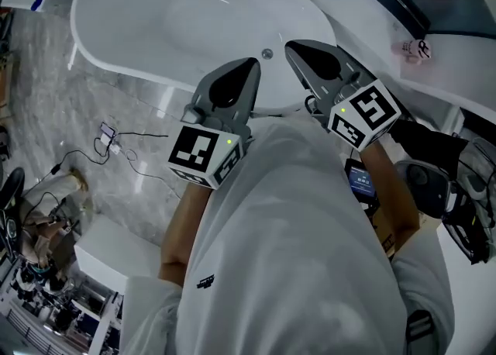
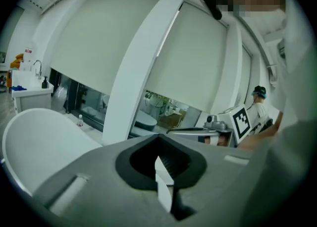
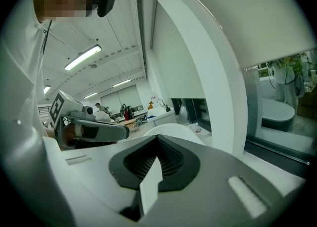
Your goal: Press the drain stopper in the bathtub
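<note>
Left gripper (image 1: 246,67) and right gripper (image 1: 298,51) are both pressed together on nothing, held by my chest at mid-frame. I judge I'm lining up before reaching. In the tub (image 1: 155,5) above, the small round stopper (image 1: 266,53) sits between their tips, untouched.

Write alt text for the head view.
From above, a person in white holds the left gripper and right gripper, both shut, over a white bathtub's near rim; a small round fitting shows between their tips.

Left gripper (image 1: 249,65), right gripper (image 1: 294,48) — jaws together, side by side
</note>
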